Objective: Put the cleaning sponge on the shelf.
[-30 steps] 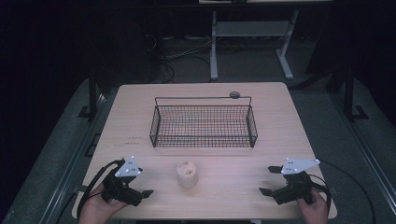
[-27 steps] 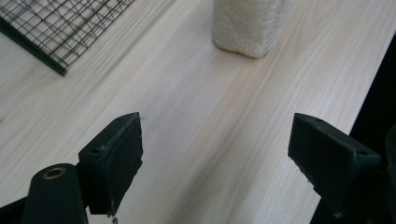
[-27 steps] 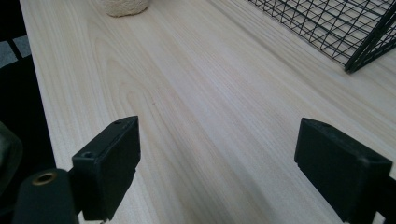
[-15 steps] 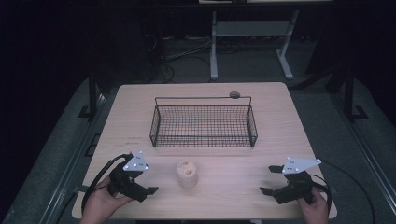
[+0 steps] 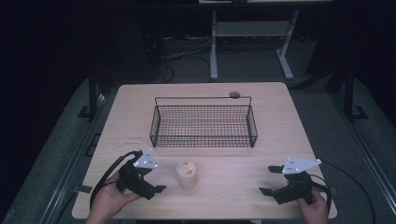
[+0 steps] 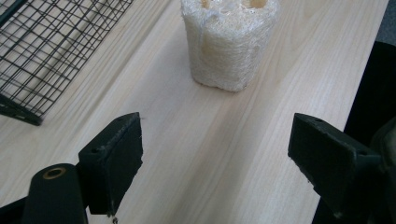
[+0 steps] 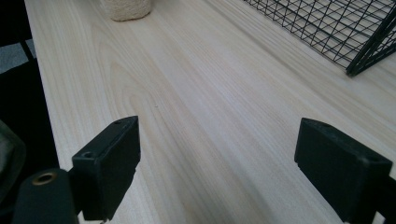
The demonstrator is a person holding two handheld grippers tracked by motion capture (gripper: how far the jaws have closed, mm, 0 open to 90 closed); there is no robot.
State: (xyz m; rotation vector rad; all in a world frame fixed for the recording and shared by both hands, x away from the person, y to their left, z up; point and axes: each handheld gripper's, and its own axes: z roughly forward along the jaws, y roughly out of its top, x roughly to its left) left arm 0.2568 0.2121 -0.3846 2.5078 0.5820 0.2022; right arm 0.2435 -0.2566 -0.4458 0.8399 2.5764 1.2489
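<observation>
The tabletop [image 5: 280,140] carries a black wire basket [image 5: 203,122] toward its far side, with nothing inside as far as you can see. Nearer you stands the loofah piece [image 5: 187,174] — upright on the bare wood, in front of the basket and well apart from it. Your left gripper [image 5: 150,181] sits just beside the loofah, jaws spread wide and aimed at it, not yet around it. Your right gripper [image 5: 272,181] rests well off to the side, jaws wide too, holding nothing. Judging by this, the work has barely begun — grasping, lifting and placing all remain.
</observation>
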